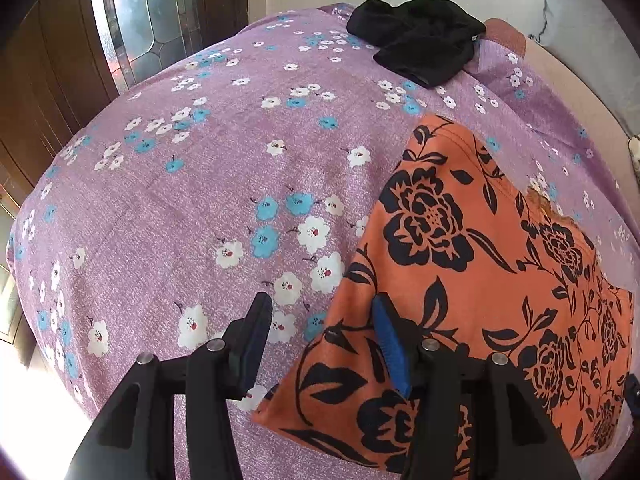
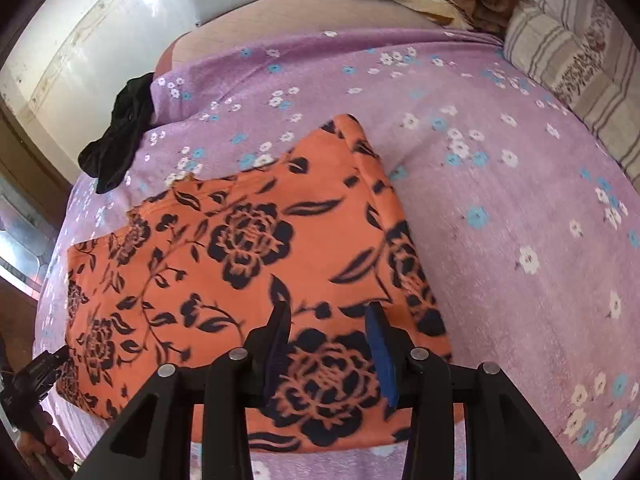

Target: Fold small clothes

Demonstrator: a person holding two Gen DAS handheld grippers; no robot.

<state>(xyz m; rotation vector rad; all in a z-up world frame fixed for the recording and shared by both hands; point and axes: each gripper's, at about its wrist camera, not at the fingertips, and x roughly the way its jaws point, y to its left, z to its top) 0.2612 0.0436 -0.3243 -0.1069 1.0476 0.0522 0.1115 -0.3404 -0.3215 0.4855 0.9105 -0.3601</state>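
Now the orange flowered garment (image 2: 248,264) is lying folded flat on the bed's purple floral sheet (image 1: 192,184). Above its left edge the left gripper (image 1: 320,344) is hovering with its jaws standing apart, nothing between the pads. Over the garment's near right part the right gripper (image 2: 328,344) is hanging, its jaws likewise parted and pressing on nothing. Well apart, a crumpled black garment (image 1: 420,48) is sitting at the sheet's far edge. A striped pillow (image 2: 580,72) is resting beside the sheet.
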